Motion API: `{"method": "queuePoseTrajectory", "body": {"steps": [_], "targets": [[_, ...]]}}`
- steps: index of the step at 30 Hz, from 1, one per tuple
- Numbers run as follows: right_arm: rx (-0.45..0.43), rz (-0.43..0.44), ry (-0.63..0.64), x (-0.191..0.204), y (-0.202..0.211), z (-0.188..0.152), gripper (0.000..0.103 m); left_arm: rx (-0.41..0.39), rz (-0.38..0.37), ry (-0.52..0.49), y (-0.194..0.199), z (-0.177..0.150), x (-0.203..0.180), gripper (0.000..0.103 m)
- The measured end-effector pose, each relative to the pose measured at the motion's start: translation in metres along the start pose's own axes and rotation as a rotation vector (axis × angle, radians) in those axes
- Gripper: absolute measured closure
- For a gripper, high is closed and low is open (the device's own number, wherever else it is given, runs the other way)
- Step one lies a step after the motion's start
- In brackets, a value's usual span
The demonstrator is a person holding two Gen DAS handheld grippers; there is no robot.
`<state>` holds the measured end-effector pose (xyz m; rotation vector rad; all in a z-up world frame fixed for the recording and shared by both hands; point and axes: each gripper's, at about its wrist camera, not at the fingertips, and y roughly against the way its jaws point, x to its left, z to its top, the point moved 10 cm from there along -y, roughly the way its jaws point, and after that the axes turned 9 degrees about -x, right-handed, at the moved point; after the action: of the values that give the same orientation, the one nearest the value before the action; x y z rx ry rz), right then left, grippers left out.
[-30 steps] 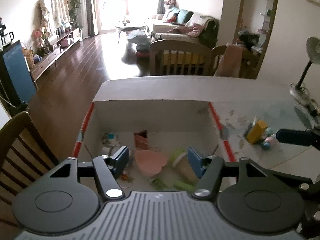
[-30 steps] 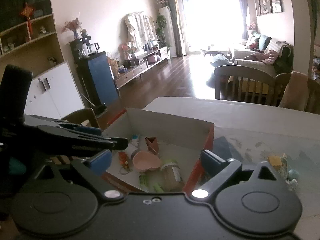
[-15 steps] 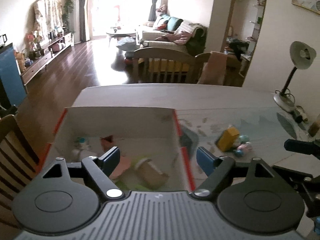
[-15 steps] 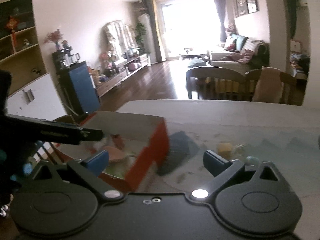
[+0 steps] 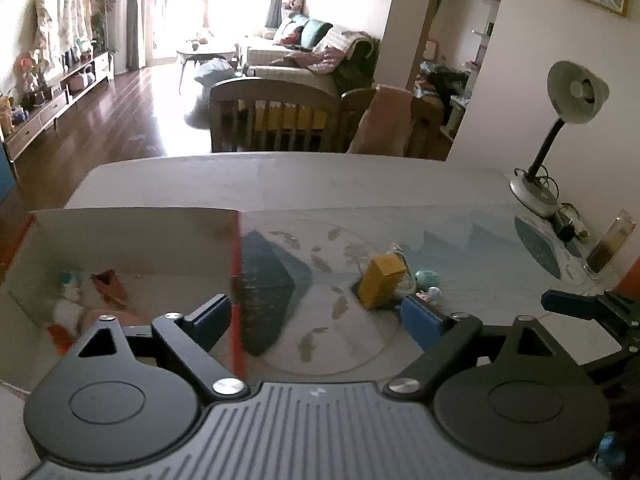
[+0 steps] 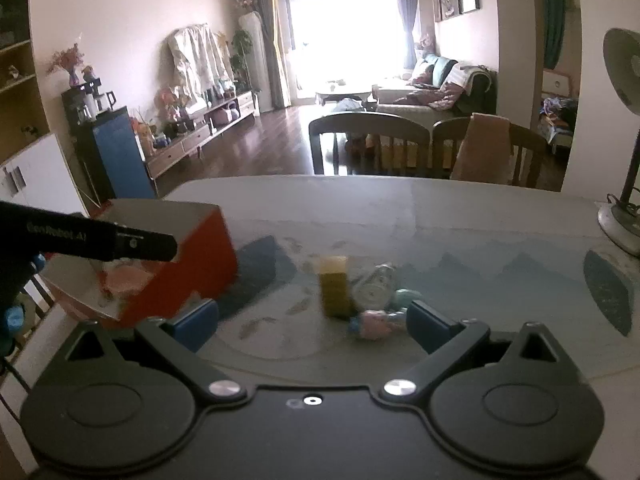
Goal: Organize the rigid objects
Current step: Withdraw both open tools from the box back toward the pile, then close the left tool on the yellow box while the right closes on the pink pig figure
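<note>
A red-sided cardboard box sits at the table's left, holding several small items. A yellow block, a clear small jar, a teal ball and a small pink toy lie together on the table mat. My left gripper is open and empty, over the box's right wall and the mat. My right gripper is open and empty, just short of the yellow block and pink toy. The right gripper's finger shows at the right edge of the left wrist view.
A desk lamp stands at the table's back right, with a glass near it. Wooden chairs stand behind the far edge. A fan is at the far right.
Both grippers have swung right, from above the box toward the yellow block and toys on the mat. Both stay open and empty.
</note>
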<state>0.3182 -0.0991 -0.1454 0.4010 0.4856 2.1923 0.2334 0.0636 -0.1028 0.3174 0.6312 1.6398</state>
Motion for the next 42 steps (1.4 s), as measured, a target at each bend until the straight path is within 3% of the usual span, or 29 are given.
{"method": "queuePoseTrajectory", "body": {"steps": [2, 11, 17, 30, 42], "targets": [[0.009, -0.008, 0.011, -0.012, -0.007, -0.004, 0.002, 0.0, 0.005, 0.004, -0.011, -0.001, -0.01, 0.0], [0.077, -0.001, 0.077, -0.053, -0.052, -0.032, 0.005, 0.052, 0.022, 0.025, -0.068, -0.004, -0.047, 0.0], [0.127, 0.017, 0.098, -0.069, -0.081, -0.053, 0.007, 0.083, 0.05, -0.034, -0.103, -0.014, -0.065, 0.0], [0.177, 0.071, 0.134, -0.07, -0.123, -0.075, 0.012, 0.149, 0.082, -0.046, -0.16, -0.036, -0.078, 0.0], [0.179, 0.085, 0.136, -0.062, -0.138, -0.081, 0.017, 0.155, 0.124, -0.038, -0.176, -0.039, -0.064, 0.002]]}}
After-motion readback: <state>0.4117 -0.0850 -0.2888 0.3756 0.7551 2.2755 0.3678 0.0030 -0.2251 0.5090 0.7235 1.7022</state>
